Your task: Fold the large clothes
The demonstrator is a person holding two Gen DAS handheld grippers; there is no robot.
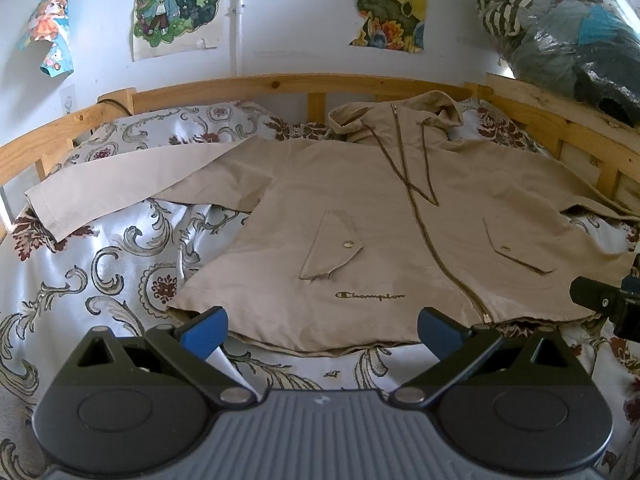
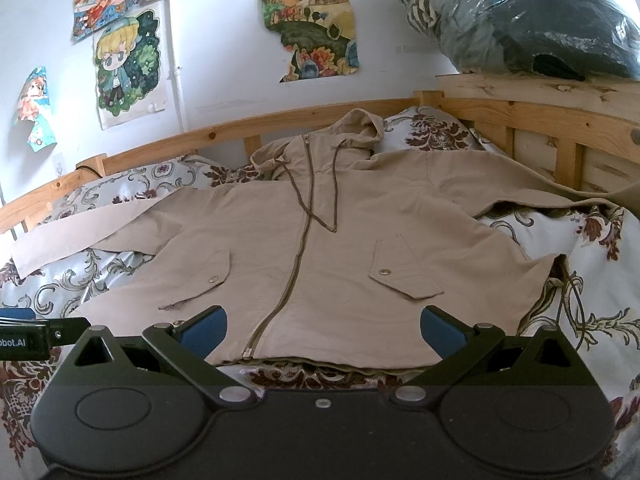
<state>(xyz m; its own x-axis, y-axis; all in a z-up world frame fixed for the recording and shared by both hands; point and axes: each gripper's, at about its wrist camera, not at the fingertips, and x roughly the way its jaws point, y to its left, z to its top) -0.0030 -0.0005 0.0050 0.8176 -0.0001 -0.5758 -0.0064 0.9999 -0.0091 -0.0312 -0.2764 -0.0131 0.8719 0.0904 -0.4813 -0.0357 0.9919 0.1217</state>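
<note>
Currently, scene: a beige Champion hooded jacket (image 1: 360, 216) lies front-up and zipped on a bed with a floral bedspread (image 1: 100, 280), hood toward the wooden bed rail (image 1: 240, 84).
Jacket layout: its left-lying sleeve (image 1: 120, 188) stretches flat toward the bed's edge; the other sleeve (image 2: 540, 188) runs up against the side rail and bunches there.
Left gripper (image 1: 322, 330): jaws wide apart, nothing between them, hovering just short of the hem near the Champion logo (image 1: 370, 297).
Right gripper (image 2: 324, 332): jaws likewise wide and empty, hanging over the hem beside the zipper (image 2: 296, 256) end.
Progress: judging by the flat, spread garment, no fold has been made yet.
Risk, layers: pinching only the top layer at the hem would likely peel the front from the back, leaving a skewed fold.
Risk, sleeve: the bunched sleeve by the rail may drag or catch on the wood if pulled across.
Risk, drawcords: the loose hood cords (image 1: 424, 168) could trap inside a fold and make a lump.
Risk, bedding: the slippery-looking bedspread may let the jacket slide instead of creasing.
</note>
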